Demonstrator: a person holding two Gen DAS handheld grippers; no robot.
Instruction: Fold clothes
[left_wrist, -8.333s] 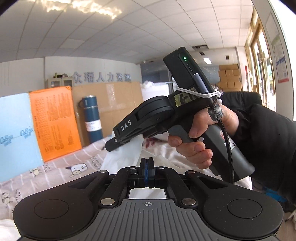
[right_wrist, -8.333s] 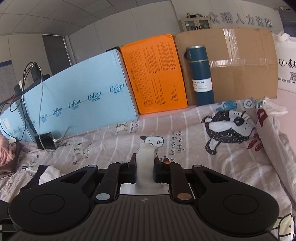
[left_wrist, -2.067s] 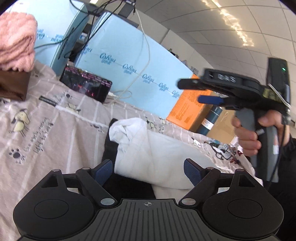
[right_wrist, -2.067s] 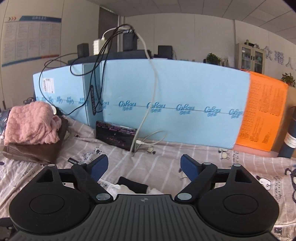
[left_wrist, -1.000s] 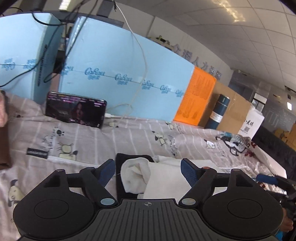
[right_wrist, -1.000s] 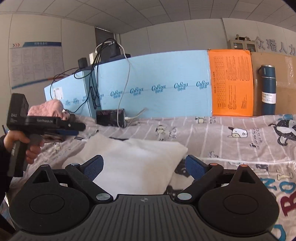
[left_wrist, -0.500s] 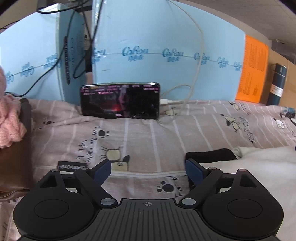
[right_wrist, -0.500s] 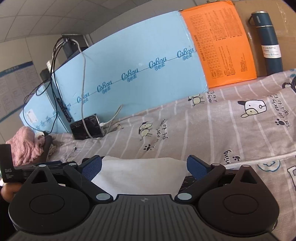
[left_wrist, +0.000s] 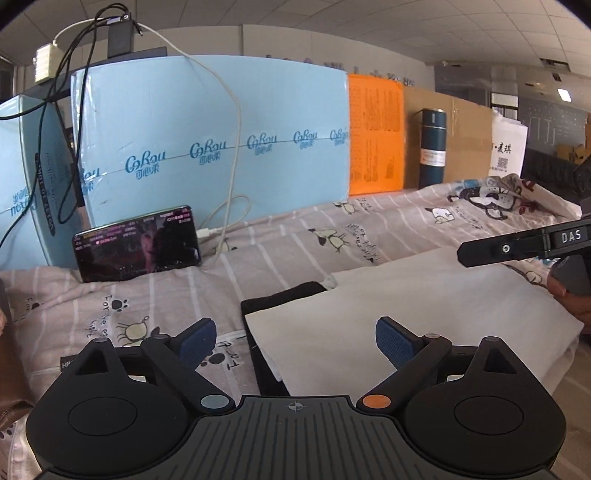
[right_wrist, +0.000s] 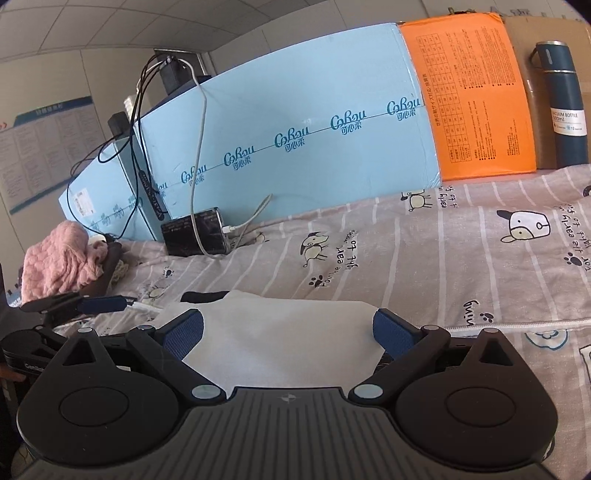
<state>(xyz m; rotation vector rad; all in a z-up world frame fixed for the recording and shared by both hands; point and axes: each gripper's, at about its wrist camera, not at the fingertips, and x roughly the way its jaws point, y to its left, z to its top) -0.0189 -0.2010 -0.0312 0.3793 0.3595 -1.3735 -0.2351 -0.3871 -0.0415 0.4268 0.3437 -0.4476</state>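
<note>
White garment (left_wrist: 424, 306), folded into a flat rectangle with a black piece (left_wrist: 280, 301) showing at its left and far edges, lay on the near part of a striped, cartoon-printed bedsheet (left_wrist: 295, 251). The left gripper (left_wrist: 295, 341) hovered low over the garment's near left corner, its jaws opening wide; the corner of the cloth lay between the blue pads (left_wrist: 194, 339) but neither pad pressed on it. The right gripper (right_wrist: 288, 334) stood over the other side of the same cloth, jaws spread wide with white fabric between them and no grip visible. In the left wrist view the right gripper appeared from the side at the far right edge, held in a person's hand (left_wrist: 570, 295).

Behind the bed stood blue foam panels (left_wrist: 207, 140), an orange board (left_wrist: 375, 133), a dark blue flask (left_wrist: 433, 147) and a phone (left_wrist: 136, 242) on a charging cable. A pink knitted item (right_wrist: 59, 254) rested on a brown pile at the far left.

The garment looked squared off and released, suggesting one fold was complete. Whether another fold was due cannot be told; if so, the next move would call for both grippers to close on matching corners of one edge, catching every layer, black piece included, then carry it across evenly.
</note>
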